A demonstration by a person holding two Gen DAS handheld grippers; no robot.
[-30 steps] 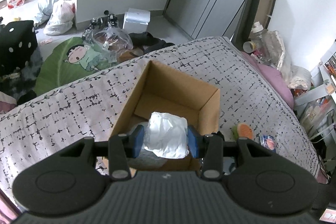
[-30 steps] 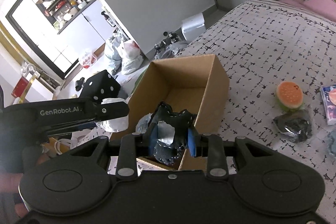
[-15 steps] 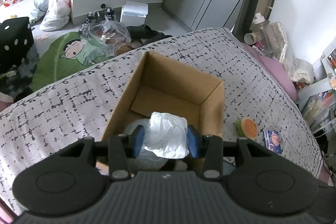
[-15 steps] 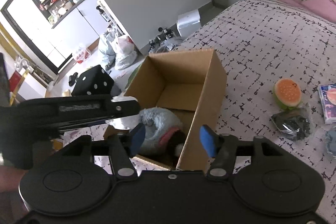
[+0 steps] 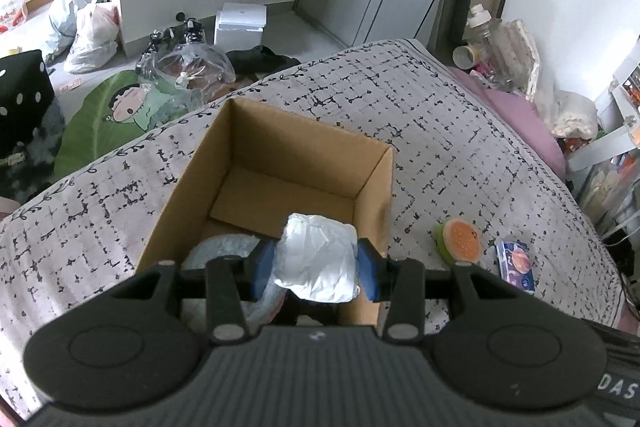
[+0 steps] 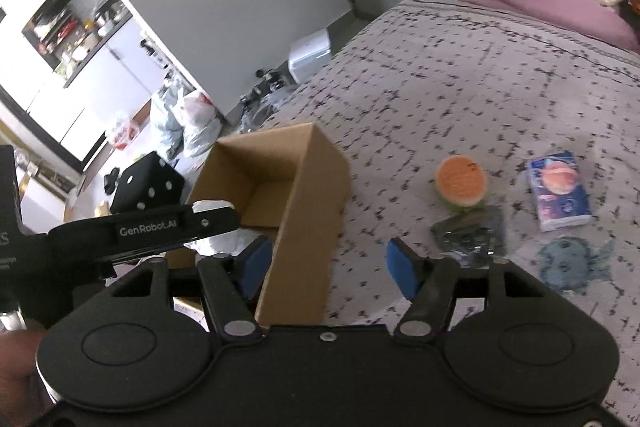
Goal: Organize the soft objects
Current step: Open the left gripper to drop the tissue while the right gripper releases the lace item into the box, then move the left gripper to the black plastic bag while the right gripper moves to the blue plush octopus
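White crumpled soft bundle sits pinched between the blue pads of the left gripper, which is closed on it from both sides. The bundle hangs over the near end of an open cardboard box standing on a patterned bed cover. Directly beneath it, inside the box, lies a grey plush item. The box's long axis runs away from the gripper, and its far half looks bare, so a release here or slightly forward would likely land the bundle inside.

The right gripper is spread wide and holds nothing; it hovers by the box's near right corner. To its right, on the cover, lie an orange-and-green squishy toy, a dark wrapped packet, a tissue pack and a blue flat plush. These are nearer the right gripper.
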